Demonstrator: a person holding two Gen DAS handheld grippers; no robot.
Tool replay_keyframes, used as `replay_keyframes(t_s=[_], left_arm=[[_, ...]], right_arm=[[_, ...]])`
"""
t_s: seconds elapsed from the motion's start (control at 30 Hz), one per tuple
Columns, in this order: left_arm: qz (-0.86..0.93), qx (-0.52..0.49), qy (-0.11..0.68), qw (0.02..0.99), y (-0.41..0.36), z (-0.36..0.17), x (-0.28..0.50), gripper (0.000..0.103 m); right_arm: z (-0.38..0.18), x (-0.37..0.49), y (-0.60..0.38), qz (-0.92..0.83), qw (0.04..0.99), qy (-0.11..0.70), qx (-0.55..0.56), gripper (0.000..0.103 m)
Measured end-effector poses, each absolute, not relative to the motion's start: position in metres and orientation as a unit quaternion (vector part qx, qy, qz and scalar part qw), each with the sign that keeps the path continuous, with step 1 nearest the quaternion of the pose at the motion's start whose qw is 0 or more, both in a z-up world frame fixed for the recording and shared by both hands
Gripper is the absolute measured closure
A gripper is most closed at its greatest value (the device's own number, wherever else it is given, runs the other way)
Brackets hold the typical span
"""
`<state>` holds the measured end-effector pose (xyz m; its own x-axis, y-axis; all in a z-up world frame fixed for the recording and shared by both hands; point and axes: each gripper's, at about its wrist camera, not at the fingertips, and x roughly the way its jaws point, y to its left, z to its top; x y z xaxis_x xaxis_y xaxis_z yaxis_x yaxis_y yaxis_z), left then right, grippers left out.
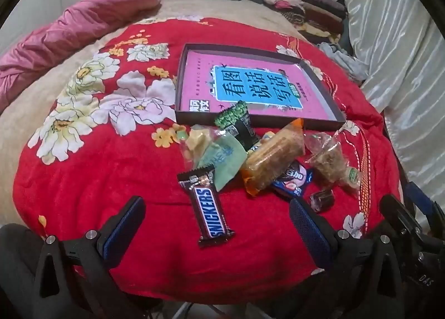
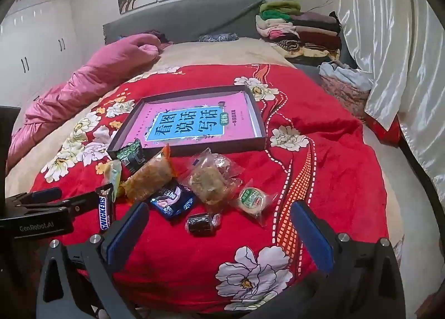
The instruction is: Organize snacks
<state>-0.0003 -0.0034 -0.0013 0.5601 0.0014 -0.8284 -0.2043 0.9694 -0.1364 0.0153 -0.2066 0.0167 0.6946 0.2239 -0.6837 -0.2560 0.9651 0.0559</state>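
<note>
Several snacks lie on a red flowered blanket point(image 1: 111, 174): a Snickers bar point(image 1: 210, 207), an orange cake pack point(image 1: 274, 157), a dark green packet point(image 1: 237, 124), a pale green packet point(image 1: 222, 159), an Oreo pack point(image 1: 293, 178), a clear-wrapped pastry point(image 1: 328, 160) and a small dark candy point(image 1: 322, 200). Behind them is a shallow dark box point(image 1: 322, 121) with a pink book point(image 1: 250, 88) in it. My left gripper point(image 1: 217, 224) is open, its fingers either side of the Snickers bar's near end. My right gripper point(image 2: 219, 227) is open just before the dark candy point(image 2: 200, 224), with the Oreo pack point(image 2: 172, 202) and a round green-labelled snack point(image 2: 251, 200) beyond.
A pink quilt point(image 2: 83, 90) lies at the left of the bed. Folded clothes point(image 2: 300, 29) are stacked at the headboard on the right. A white curtain point(image 2: 389, 54) hangs along the right side. The left gripper's body point(image 2: 41, 216) shows at the left of the right wrist view.
</note>
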Motion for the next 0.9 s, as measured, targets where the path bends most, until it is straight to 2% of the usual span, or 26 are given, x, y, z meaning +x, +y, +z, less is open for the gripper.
replay_keyframes(t_s=[0.9], left_arm=[[0.045,-0.096,0.449,0.887,-0.016,0.015,-0.008,0.000]], right_arm=[[0.026,0.006,-0.201,0.139,0.926,0.347,-0.042,0.000]])
